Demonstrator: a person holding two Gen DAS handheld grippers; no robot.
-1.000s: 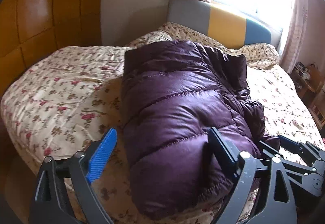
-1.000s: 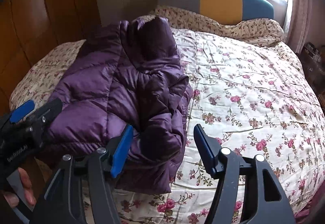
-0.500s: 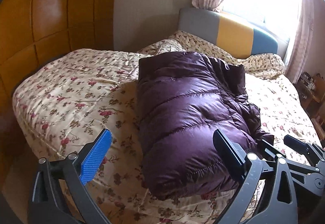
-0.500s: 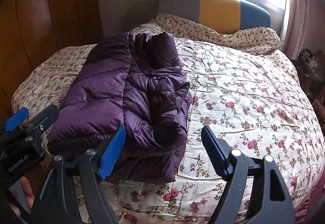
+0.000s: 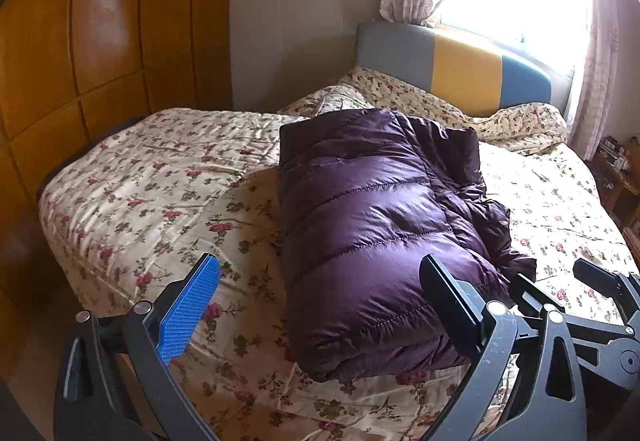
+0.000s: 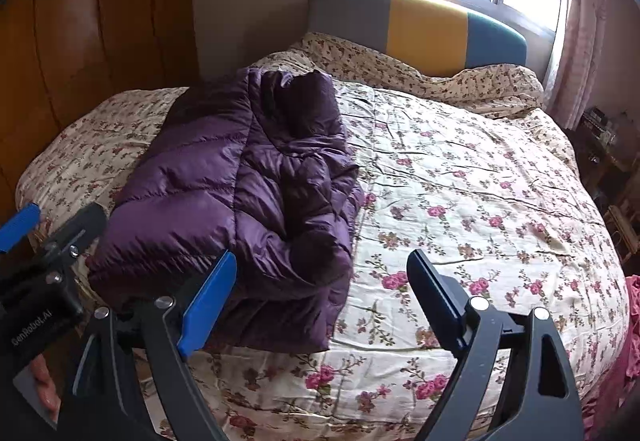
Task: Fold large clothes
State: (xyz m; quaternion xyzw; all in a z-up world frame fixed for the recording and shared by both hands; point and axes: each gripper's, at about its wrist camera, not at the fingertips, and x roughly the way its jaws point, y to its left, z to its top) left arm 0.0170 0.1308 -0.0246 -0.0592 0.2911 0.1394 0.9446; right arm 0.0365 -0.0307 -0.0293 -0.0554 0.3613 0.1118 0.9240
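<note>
**Observer:** Where's the jacket, and what are your grippers doing?

**Operator:** The purple puffer jacket [image 5: 372, 237] lies folded into a thick bundle on the floral bedspread [image 5: 160, 201], near the foot of the bed and toward my left half of it. My left gripper [image 5: 320, 305] hangs over the near end of the bundle with its jaws wide apart and nothing between the pads. My right gripper [image 6: 320, 297] hovers by the bundle's right-hand edge; its jaws are opening, and I see only bedspread and the jacket's hem behind the gap, no fabric pinched.

**Observer:** So the fold is done?

**Operator:** I judge it nearly so. The quilted side is smooth, but in the right wrist view the sleeve and hood side [image 6: 304, 177] looks rumpled and one hem flap spills out onto the bedspread.

**Observer:** How would you finish it well?

**Operator:** I'd keep both jaws clear of the slippery shell while pulling away, so nothing snags and drags the bundle open. If I tidy it, I'd pinch only that loose flap, tuck it under, and press lightly; down springs back, so a hard squeeze would just puff the fold apart again.
</note>
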